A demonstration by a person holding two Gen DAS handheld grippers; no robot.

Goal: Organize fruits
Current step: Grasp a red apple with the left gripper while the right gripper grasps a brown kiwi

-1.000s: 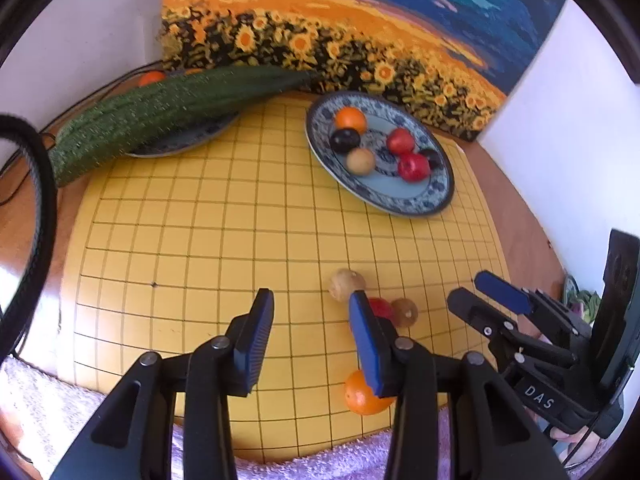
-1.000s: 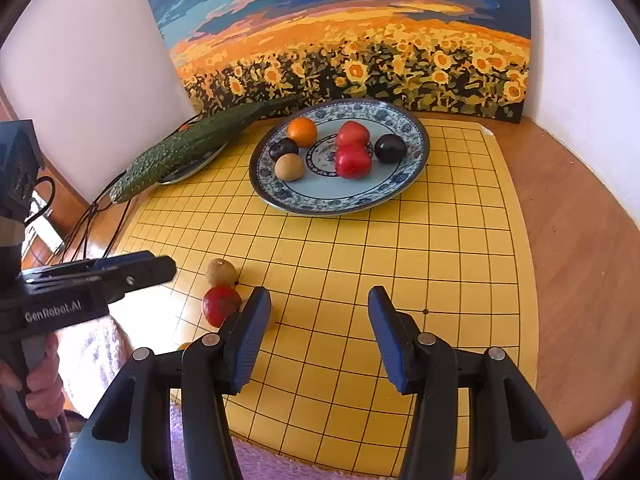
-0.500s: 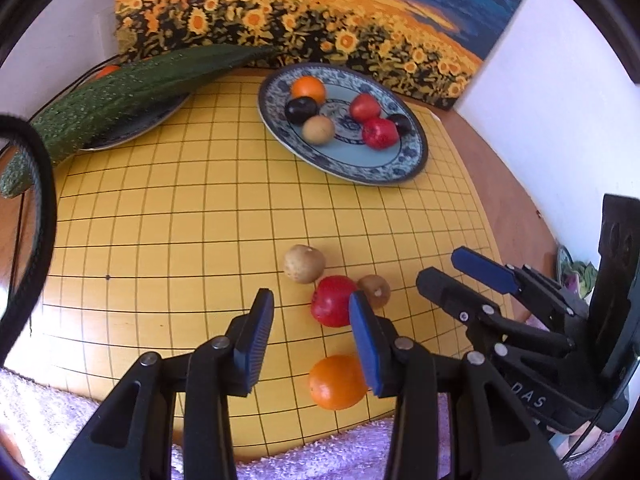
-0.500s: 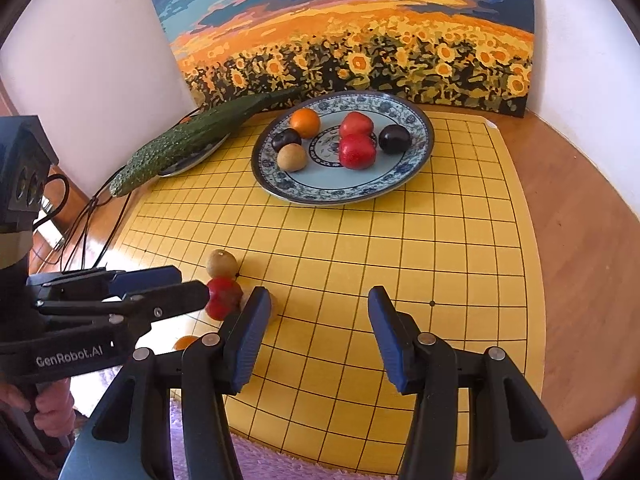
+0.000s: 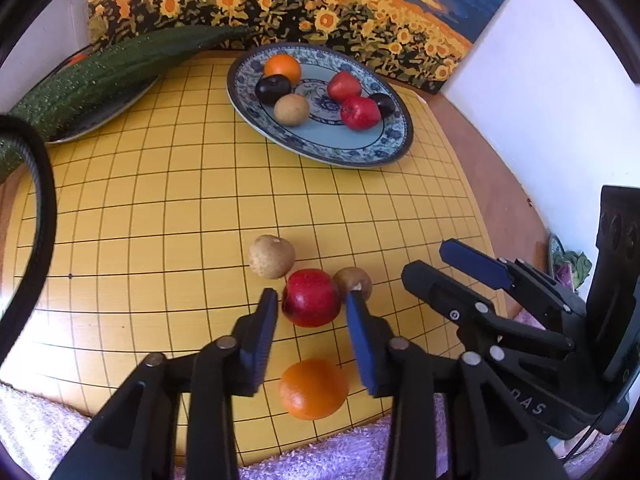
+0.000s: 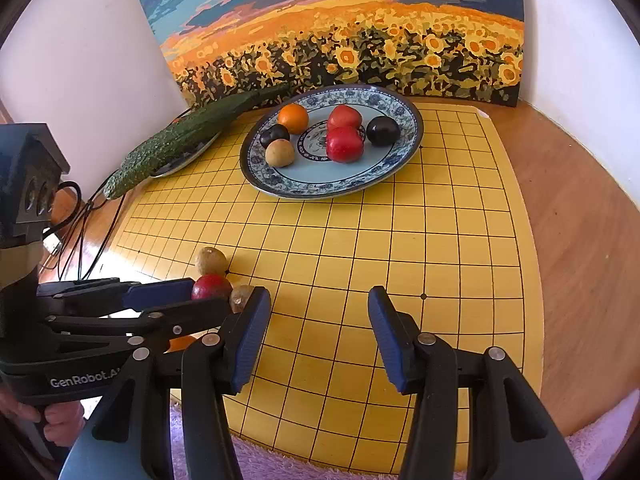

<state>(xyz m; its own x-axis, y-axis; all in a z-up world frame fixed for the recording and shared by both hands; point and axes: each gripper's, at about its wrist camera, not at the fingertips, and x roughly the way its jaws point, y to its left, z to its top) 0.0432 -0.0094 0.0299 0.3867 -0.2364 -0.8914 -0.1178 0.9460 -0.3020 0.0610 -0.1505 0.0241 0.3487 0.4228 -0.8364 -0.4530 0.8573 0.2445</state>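
A blue-patterned plate (image 5: 394,148) (image 6: 404,160) at the back of the yellow grid board holds several fruits: an orange, red apples, dark plums, a tan fruit. Near the board's front lie a red apple (image 5: 312,298) (image 6: 210,286), a tan round fruit (image 5: 271,257) (image 6: 210,261), a small brown fruit (image 5: 353,280) (image 6: 241,296) and an orange (image 5: 313,389). My left gripper (image 5: 312,300) is open, its tips at either side of the red apple's near part. My right gripper (image 6: 318,304) is open and empty over the board's front middle.
A long green cucumber (image 5: 112,76) (image 6: 188,140) lies across a second plate at the back left. A sunflower painting (image 6: 340,28) leans against the wall behind. Cables (image 6: 84,216) hang off the left table edge. A purple towel (image 5: 320,456) runs along the board's front edge.
My left gripper moved forward and right, bringing its open tips up around the red apple. The orange now lies under the gripper. My right gripper stayed almost still.
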